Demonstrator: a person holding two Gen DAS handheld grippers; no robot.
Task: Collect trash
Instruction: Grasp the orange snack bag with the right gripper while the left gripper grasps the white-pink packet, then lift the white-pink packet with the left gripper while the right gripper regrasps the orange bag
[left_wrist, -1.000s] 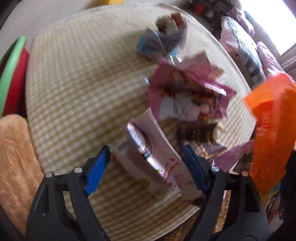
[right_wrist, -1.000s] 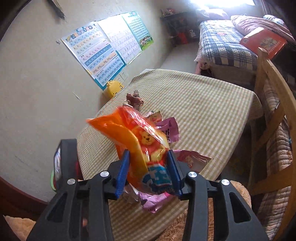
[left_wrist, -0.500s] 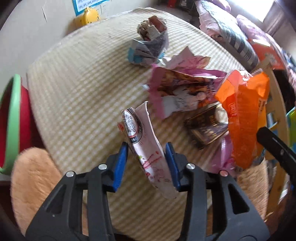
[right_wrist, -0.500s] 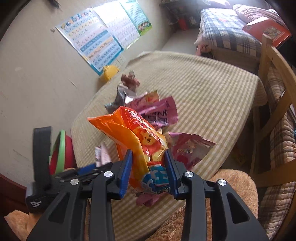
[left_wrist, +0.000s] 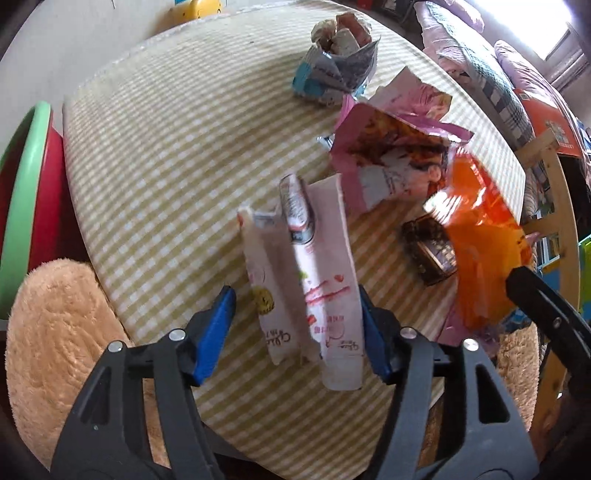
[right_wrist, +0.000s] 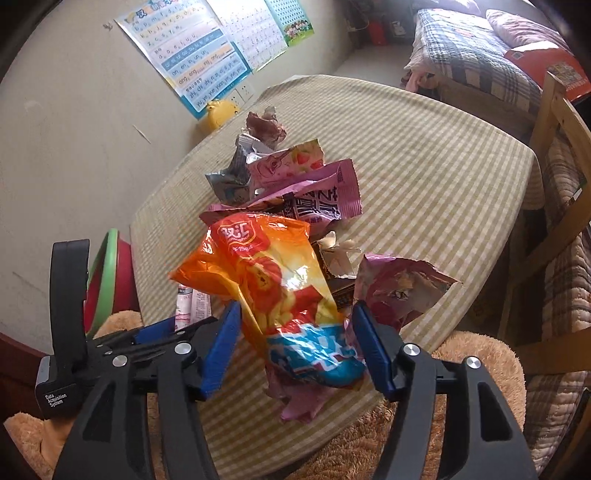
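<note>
Both tools are letting go: the left tool (left_wrist: 295, 332) has its jaws opening around the pale pink printed snack wrapper (left_wrist: 314, 288), which only the right pad seems to brush, while the right tool (right_wrist: 295, 343) opens around the crinkly orange foil snack bag (right_wrist: 273, 291), its pads standing clear. Both wrappers sit over the near edge of the checked yellow-and-white cloth tabletop (left_wrist: 166, 147) beside the other litter (pink and silver packets). Next, I judge, comes a firmer re-grip and a carry to the red bin with the green rim (left_wrist: 22, 184).
</note>
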